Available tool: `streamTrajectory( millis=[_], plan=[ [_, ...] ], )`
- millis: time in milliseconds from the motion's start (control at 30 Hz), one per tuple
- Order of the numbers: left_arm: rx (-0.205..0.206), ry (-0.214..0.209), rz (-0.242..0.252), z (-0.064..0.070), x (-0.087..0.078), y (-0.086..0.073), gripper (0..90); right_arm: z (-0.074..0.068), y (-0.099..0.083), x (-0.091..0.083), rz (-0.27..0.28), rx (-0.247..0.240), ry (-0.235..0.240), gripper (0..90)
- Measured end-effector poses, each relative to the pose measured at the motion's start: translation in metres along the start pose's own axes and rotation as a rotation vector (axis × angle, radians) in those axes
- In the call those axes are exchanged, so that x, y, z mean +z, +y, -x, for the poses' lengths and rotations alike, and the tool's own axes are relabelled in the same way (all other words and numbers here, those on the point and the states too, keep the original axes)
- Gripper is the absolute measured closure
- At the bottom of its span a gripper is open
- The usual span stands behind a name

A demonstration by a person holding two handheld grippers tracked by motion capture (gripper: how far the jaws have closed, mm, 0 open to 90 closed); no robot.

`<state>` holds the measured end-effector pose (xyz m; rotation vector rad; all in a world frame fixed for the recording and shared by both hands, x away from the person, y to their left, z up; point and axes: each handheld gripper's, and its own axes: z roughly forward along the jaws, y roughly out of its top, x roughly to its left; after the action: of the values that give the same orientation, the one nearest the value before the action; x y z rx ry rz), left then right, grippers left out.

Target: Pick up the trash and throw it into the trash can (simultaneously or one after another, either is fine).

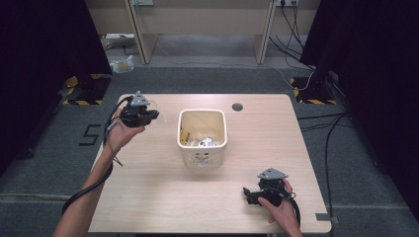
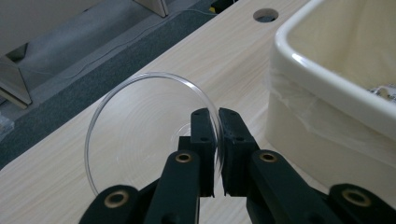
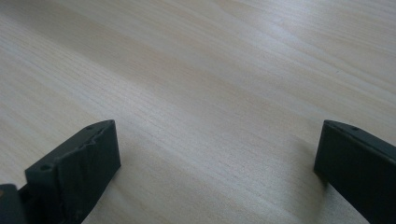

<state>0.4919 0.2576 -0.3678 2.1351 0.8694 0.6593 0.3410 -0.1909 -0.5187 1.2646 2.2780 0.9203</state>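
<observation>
From the high view, the left gripper (image 1: 148, 114) is held off the table (image 1: 148, 197) at about 9 o'clock from the cream bin (image 1: 202, 136), which stands at the table's centre; this placement suggests the held item is meant to go over the bin's rim. The right gripper (image 1: 252, 196) sits low at about 4 o'clock from the bin, well apart from it, apparently parked out of the way. The bin's contents read as pale crumpled scraps and something shiny, too small to identify, and the dish in the left gripper is almost impossible to make out here. In the left gripper view, the jaws are clamped on the rim of a clear round dish (image 2: 140, 135), held on edge so that only the rim is pinched; the bin wall (image 2: 327, 116) stands near at 2 o'clock. The transparent dish blends into the wood grain, and its lower edge is cut off by the gripper body. In the right gripper view, the jaws stand wide apart with nothing between them, over bare table (image 3: 210, 84).
</observation>
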Motion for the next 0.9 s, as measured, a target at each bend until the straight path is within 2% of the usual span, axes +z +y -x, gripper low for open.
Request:
streamTrajectory(
  millis=[300,500,600,900],
  plan=[
    [0.011,-0.028,0.041,0.004,-0.022,0.011,84.5,0.000,0.000,0.000,0.000,0.000,0.000,0.4],
    [0.030,-0.044,0.047,0.011,-0.028,0.017,84.5,0.000,0.000,0.000,0.000,0.000,0.000,0.4],
    [0.022,-0.061,0.047,0.014,-0.031,0.019,84.4,0.000,0.000,0.000,0.000,0.000,0.000,0.4],
    [0.037,-0.072,0.073,0.020,-0.040,0.030,84.4,0.000,0.000,0.000,0.000,0.000,0.000,0.4]
  ],
)
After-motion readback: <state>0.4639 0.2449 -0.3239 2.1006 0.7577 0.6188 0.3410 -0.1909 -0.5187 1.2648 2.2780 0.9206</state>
